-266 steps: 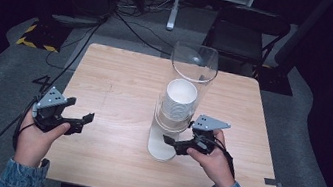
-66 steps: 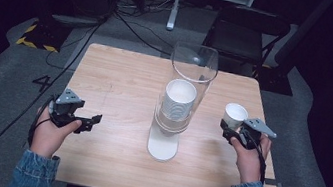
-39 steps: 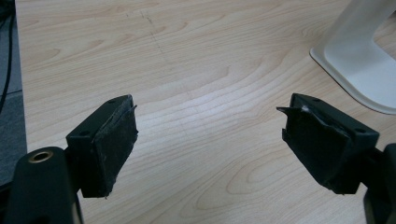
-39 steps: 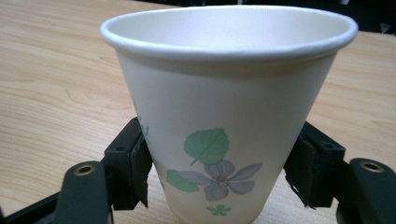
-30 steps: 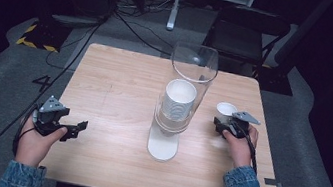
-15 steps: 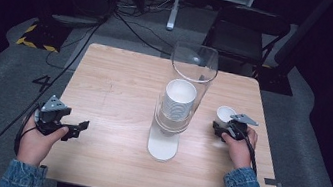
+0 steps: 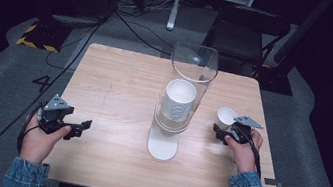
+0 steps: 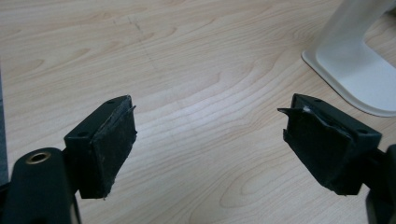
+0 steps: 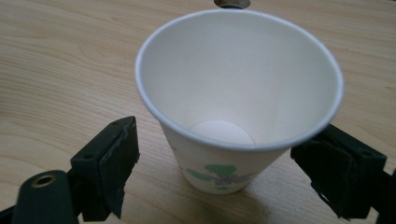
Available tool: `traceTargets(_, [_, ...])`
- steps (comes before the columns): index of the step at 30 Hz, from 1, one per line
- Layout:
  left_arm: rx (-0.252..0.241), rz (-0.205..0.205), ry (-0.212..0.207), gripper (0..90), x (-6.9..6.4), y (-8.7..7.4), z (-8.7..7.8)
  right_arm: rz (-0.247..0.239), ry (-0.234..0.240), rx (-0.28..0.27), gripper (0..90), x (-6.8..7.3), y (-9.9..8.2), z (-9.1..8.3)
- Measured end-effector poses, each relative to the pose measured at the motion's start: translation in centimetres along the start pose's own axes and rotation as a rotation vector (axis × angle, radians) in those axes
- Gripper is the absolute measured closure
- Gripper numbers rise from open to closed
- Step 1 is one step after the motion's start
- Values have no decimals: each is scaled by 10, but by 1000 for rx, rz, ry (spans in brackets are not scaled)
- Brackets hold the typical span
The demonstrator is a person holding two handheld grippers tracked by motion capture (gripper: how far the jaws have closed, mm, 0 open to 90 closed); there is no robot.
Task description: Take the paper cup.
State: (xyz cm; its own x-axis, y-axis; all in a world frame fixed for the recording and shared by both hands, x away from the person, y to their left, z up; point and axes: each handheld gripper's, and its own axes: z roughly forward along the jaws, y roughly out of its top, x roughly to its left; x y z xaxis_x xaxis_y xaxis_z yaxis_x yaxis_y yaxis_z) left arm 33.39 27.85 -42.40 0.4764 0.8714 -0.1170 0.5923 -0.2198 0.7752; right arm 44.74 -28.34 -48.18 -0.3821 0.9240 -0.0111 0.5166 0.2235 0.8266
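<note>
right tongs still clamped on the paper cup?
No: in the right gripper view the right tongs have just been opening, pads clear of the paper cup standing between them.

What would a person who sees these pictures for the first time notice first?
Probably the tall clear cup dispenser at the middle of the wooden table, with a stack of white paper cups inside it. Next, the single paper cup standing upright on the table to the dispenser's right, between the open jaws of the right gripper, which have just been opening and do not press on it. The left gripper is open over bare wood near the table's left edge.
</note>
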Motion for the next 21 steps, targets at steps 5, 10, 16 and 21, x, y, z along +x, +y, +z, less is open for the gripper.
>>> traceTargets(5, [-27, 25, -23, 156, -1, 2, 3, 22, -12, -40, 158, -3, -5, -22])
traceTargets(10, [-13, 32, -38, 157, -4, 1, 6, 36, 20, -65, 158, -6, -10, -44])
traceTargets(16, [-8, 44, -51, 158, -6, -4, 6, 30, 98, -79, 163, 3, -11, -64])
traceTargets(21, [-7, 64, -80, 157, -7, -14, 4, -12, 176, -77, 178, 17, -9, -76])
